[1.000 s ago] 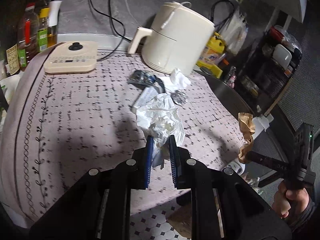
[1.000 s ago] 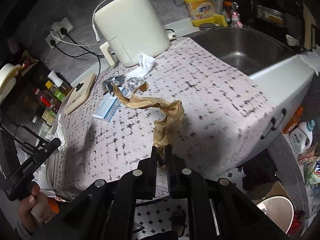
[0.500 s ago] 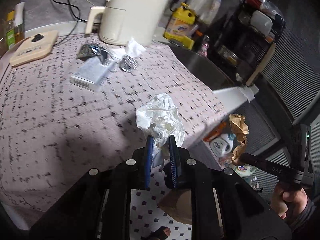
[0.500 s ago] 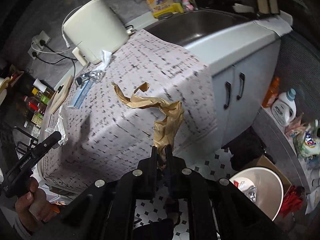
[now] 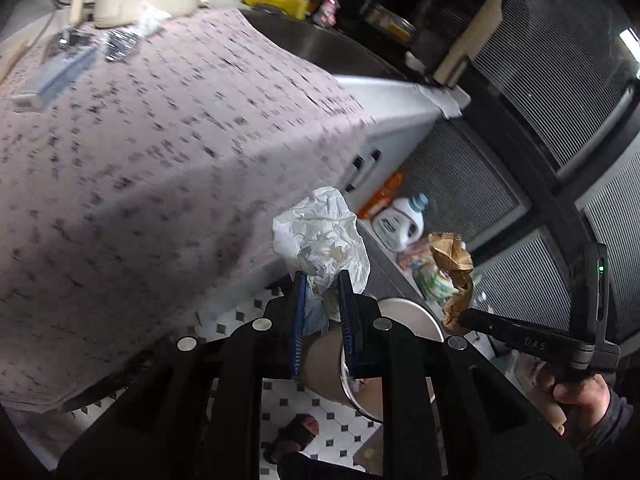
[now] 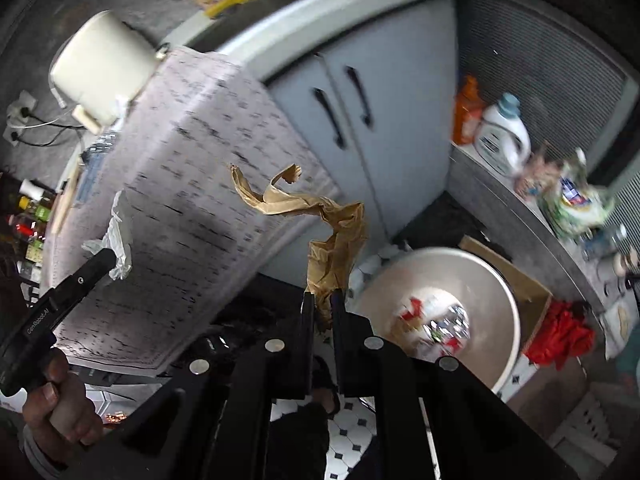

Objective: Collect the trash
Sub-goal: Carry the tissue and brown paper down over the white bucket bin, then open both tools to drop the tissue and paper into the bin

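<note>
Off the counter's near edge, above the tiled floor, my left gripper [image 5: 322,280] pinched the crumpled white paper [image 5: 322,236], wad sticking out beyond its tips. My right gripper [image 6: 320,300] clamped the brown paper strip [image 6: 332,240], left of the round bin [image 6: 500,280].

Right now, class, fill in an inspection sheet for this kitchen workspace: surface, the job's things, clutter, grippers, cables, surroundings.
Surface: patterned counter mat, mostly bare.
Job's things: crumpled white paper and brown paper strip both held in the air; round bin on the floor already holds scraps.
Clutter: foil wrappers and a flat box lie on the mat by the cream appliance.
Grippers: left gripper shut on the white paper; right gripper shut on the brown strip.
Cables: cords at the wall sockets.
Surroundings: detergent bottle, red cloth.
</note>
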The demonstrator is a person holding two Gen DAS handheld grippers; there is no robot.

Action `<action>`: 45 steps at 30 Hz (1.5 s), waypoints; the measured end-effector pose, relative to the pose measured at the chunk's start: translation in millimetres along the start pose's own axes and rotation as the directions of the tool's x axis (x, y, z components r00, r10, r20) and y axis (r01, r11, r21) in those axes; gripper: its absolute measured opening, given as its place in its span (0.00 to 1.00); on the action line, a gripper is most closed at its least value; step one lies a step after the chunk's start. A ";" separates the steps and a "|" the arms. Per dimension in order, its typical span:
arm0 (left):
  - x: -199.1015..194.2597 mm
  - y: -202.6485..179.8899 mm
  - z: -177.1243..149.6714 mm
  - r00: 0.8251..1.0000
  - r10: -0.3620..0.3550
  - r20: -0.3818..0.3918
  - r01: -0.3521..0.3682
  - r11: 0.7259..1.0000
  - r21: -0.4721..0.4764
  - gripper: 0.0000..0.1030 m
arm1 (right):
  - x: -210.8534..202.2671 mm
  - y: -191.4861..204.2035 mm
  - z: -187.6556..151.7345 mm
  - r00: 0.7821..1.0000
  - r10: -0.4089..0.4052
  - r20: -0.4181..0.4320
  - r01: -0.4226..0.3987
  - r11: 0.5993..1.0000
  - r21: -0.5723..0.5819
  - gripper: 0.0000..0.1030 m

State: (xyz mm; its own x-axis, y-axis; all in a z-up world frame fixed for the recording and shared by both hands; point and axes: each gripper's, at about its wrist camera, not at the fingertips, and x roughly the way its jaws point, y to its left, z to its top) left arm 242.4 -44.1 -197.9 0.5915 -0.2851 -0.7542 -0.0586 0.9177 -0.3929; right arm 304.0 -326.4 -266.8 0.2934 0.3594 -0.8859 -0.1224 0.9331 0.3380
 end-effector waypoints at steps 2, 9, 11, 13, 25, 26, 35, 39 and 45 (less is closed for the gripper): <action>11.6 -12.6 -6.2 0.999 -0.020 -0.025 0.021 1.000 0.015 0.16 | -0.2 -14.5 -5.5 1.000 -0.018 -0.011 0.018 1.000 0.019 0.09; 38.7 -48.0 -25.9 0.995 -0.063 -0.080 0.066 0.997 0.042 0.16 | 4.9 -60.9 -23.7 0.997 -0.050 -0.059 0.054 0.997 0.064 0.13; 42.3 -56.0 -30.4 0.994 -0.064 -0.088 0.069 0.996 0.051 0.16 | 10.1 -70.9 -27.5 0.995 -0.057 -0.080 0.063 0.996 0.069 0.24; 45.6 -63.3 -34.0 0.994 -0.063 -0.094 0.069 0.996 0.057 0.16 | 13.3 -79.9 -30.5 0.994 -0.071 -0.089 0.078 0.994 0.081 0.40; 77.5 -102.6 -44.0 0.983 -0.096 -0.157 0.112 0.988 0.101 0.16 | -16.9 -130.7 -39.4 0.995 -0.097 -0.032 0.102 0.980 0.173 0.45; 81.5 -109.1 -45.0 0.981 -0.103 -0.164 0.122 0.986 0.110 0.16 | -23.1 -136.0 -40.5 0.995 -0.101 -0.021 0.103 0.978 0.183 0.47; 121.5 -164.8 -56.1 0.954 -0.145 -0.262 0.196 0.963 0.182 0.17 | -76.1 -177.7 -53.4 0.988 -0.140 0.066 0.118 0.956 0.270 0.54; 140.2 -180.8 -59.3 0.934 -0.161 -0.318 0.228 0.956 0.183 0.53 | -91.3 -194.9 -58.3 0.983 -0.162 0.084 0.129 0.945 0.302 0.54; 137.9 -182.7 -51.0 0.946 -0.160 -0.283 0.215 0.961 0.173 0.70 | -94.3 -206.8 -60.9 0.983 -0.164 0.086 0.127 0.934 0.335 0.54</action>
State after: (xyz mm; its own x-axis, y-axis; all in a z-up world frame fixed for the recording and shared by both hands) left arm 293.6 -265.1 -256.9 0.3416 -0.4948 -0.7991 0.2100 0.8689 -0.4483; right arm 243.9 -553.9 -272.6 0.3898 0.2008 -0.8988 0.2407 0.9198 0.3099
